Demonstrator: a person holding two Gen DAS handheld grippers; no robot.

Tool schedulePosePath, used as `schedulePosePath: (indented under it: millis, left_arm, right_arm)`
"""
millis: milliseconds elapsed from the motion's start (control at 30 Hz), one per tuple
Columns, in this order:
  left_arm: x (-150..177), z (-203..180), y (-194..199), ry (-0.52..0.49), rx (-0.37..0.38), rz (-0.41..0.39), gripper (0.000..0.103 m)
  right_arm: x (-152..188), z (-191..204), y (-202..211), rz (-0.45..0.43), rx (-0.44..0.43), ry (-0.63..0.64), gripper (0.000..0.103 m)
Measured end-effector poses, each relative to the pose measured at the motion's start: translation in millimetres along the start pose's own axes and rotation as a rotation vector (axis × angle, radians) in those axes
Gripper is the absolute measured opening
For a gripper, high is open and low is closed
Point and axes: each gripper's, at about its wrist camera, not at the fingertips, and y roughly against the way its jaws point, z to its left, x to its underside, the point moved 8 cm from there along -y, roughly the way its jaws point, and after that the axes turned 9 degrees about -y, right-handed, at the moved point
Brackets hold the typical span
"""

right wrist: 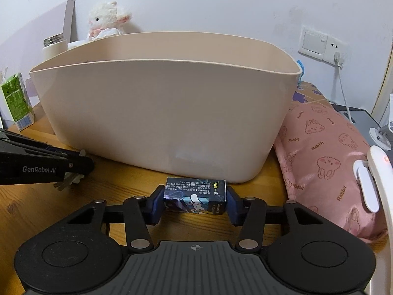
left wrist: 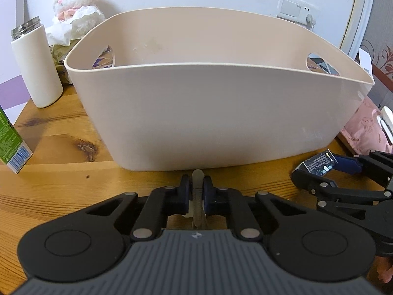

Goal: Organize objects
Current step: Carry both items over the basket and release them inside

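A large beige plastic bin (left wrist: 216,113) stands on the wooden table (left wrist: 49,184), right in front of both grippers; it also shows in the right wrist view (right wrist: 162,118). My left gripper (left wrist: 197,191) is shut on a thin grey-green key-like object (left wrist: 197,198), low over the table before the bin. My right gripper (right wrist: 195,198) is shut on a small dark blue cartoon-printed box (right wrist: 195,195), just above the table at the bin's near wall. The right gripper and its box (left wrist: 319,166) show at the right of the left wrist view. The bin's inside is mostly hidden.
A white thermos (left wrist: 36,66), a green carton (left wrist: 11,142) and a plush lamb (left wrist: 76,5) stand to the left and behind the bin. A pink rabbit-print pouch (right wrist: 324,157) lies to the right. A wall socket with a plugged cable (right wrist: 337,57) is behind.
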Motion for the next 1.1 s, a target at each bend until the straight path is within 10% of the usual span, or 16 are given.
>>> schedulePosePath:
  millis: [500,1100]
  left_arm:
    - [3,-5,41,-0.027,0.014,-0.065,0.012]
    - [-58,-7,125,-0.107,0.025,-0.278,0.012]
  right_arm:
    - [-3,5,48,-0.075,0.009,-0.002,0.047]
    - [-82,11,130,-0.347,0.005,-0.017,0.047]
